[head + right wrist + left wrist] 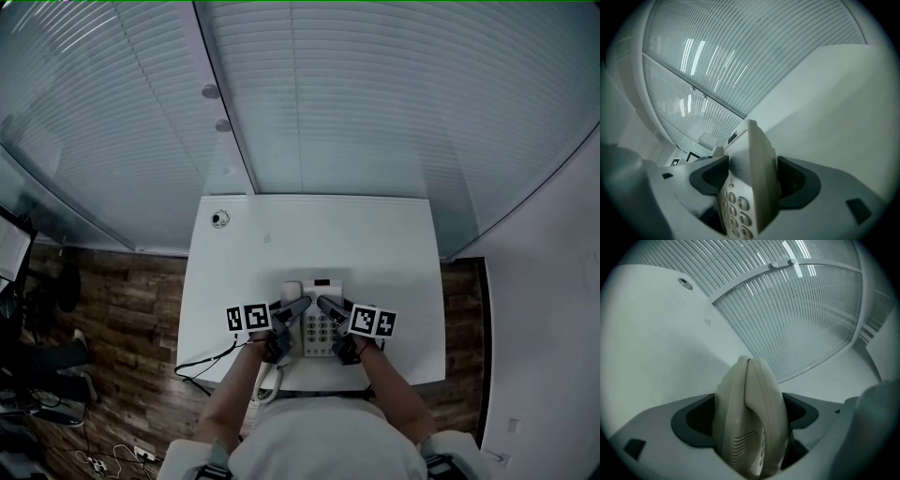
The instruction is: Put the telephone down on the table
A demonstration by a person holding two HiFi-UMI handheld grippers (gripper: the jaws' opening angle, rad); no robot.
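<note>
A beige desk telephone (319, 323) with a handset on its left and a keypad on its right is over the near part of the white table (375, 244). My left gripper (296, 309) is shut on its handset side, and the handset (750, 413) fills the gap between the dark pads. The right gripper (328, 306) is shut on the keypad side, where the body and its number keys (740, 206) sit between the jaws. I cannot tell whether the telephone's base touches the table.
A coiled cord (268, 384) hangs off the table's near edge. A thin black cable (202, 361) runs off the left edge. A round grommet (219, 218) sits at the far left corner. Slatted blinds (375, 94) stand behind the table, and wood floor (122, 300) lies to the left.
</note>
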